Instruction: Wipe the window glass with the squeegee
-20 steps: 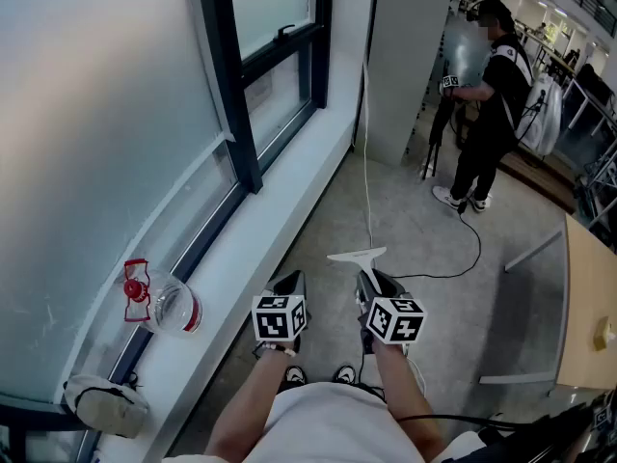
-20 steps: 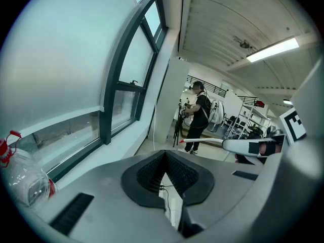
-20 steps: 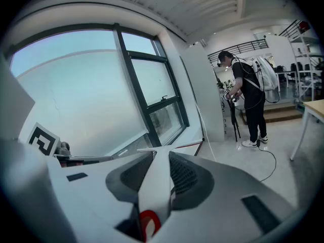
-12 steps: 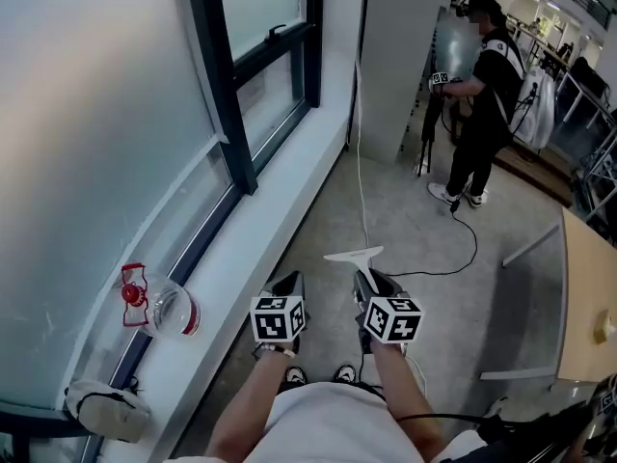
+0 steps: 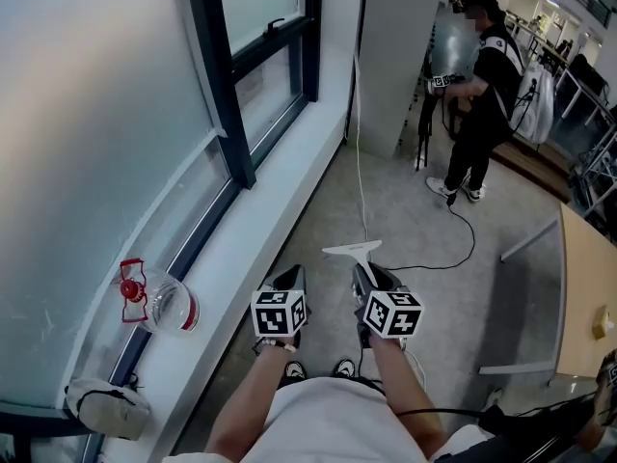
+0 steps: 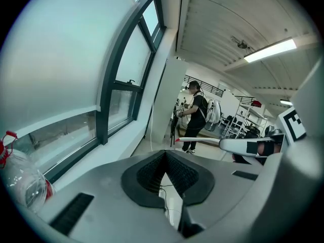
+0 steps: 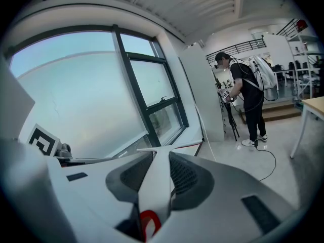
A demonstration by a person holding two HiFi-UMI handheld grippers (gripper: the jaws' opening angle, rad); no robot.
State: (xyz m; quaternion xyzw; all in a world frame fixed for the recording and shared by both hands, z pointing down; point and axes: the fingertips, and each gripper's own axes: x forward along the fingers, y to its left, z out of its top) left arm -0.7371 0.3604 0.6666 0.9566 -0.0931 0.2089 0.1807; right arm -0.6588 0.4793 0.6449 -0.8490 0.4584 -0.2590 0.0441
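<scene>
Squeegee (image 5: 353, 251): only the white blade clears the right gripper (image 5: 369, 274), and the handle is buried between jaws clamped on it (image 7: 154, 178). Left gripper (image 5: 289, 278): jaws pressed together with nothing between them (image 6: 164, 156). We hold both low over the floor, well off the window glass (image 5: 87, 114). The bottle (image 5: 159, 302) on the sill (image 5: 260, 225) is cut off in the left gripper view. Since half a second ago, the grippers are unmoved and the bystander (image 5: 482, 85) has shifted stance.
</scene>
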